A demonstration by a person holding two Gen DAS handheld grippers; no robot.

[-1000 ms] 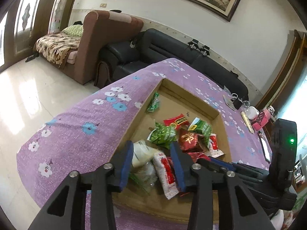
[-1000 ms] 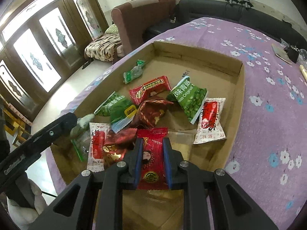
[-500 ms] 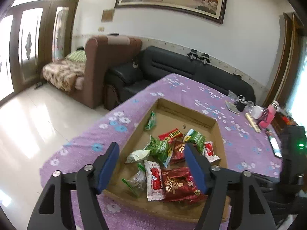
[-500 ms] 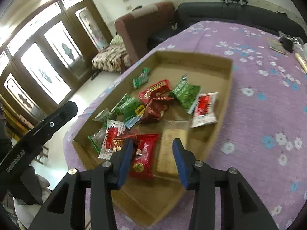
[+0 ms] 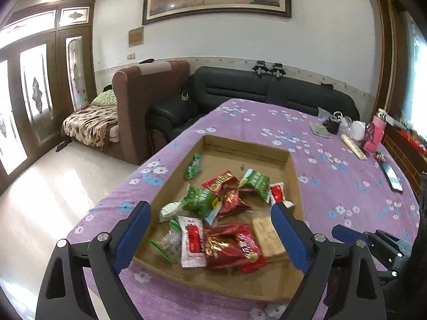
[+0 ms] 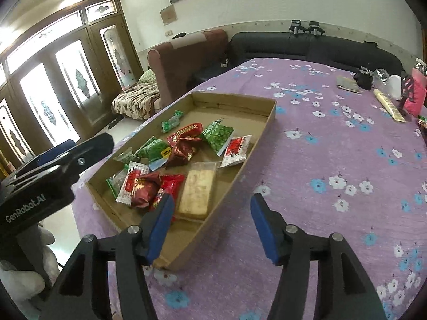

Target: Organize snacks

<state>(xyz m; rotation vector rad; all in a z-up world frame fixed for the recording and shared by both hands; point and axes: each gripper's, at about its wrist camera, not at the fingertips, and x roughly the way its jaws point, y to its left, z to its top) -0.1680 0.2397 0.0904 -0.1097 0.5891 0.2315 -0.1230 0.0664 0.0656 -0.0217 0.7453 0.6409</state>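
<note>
Left wrist view: your left gripper [image 5: 210, 228] hangs above the near end of the cardboard tray [image 5: 292, 170], jaws opening wide, nothing pinched between the blue pads [image 5: 133, 236]. The snacks all lie inside the tray on the purple flowered tabletop [image 5: 333, 186]. Nearest you, a dark red foil packet [image 5: 226, 248] overlaps a white-and-red sachet [image 5: 192, 241], with a tan wafer bar [image 5: 267, 236] just beside it on the right. Further in sit a green pea packet [image 5: 256, 182], a red packet [image 5: 220, 181] and a small green candy [image 5: 194, 166] alone near the left wall.

Right wrist view: your right gripper [image 6: 210, 222] hovers over the tray's near right corner, jaws opening, empty; one pad sits over the tray floor, the other over the cloth outside the wall. The wafer bar [image 6: 198, 189] lies just ahead of it, not touched. A black sofa [image 6: 320, 46] stands behind the tabletop.
</note>
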